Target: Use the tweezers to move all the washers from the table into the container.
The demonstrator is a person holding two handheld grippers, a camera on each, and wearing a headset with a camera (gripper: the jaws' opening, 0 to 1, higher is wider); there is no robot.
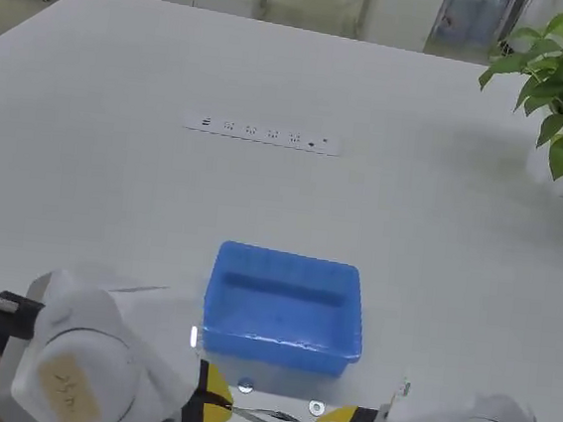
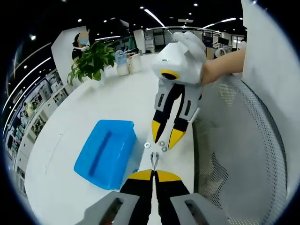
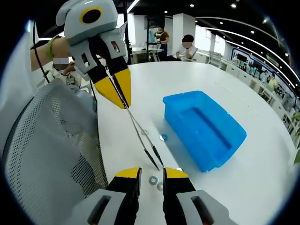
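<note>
**A:** Left claw [image 1: 225,403] is nearest, jaws clamped on the tweezers [image 1: 264,417]. Right claw [image 3: 152,171] stands apart, holding nothing.
**B:** And the washers [image 1: 315,408]?
**A:** Flat at the surface's near edge, just before the blue container [image 1: 278,348].
**B:** Light, stiff, likely slick. I'd pinch one ring wall, with a tip through the hole.

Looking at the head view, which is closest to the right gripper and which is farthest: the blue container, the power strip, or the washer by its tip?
1. The washer, right beside the tip of the right gripper, on its left.
2. The blue container, just beyond the washer, ahead and a little left.
3. The power strip, far off across the middle of the bench.
</note>
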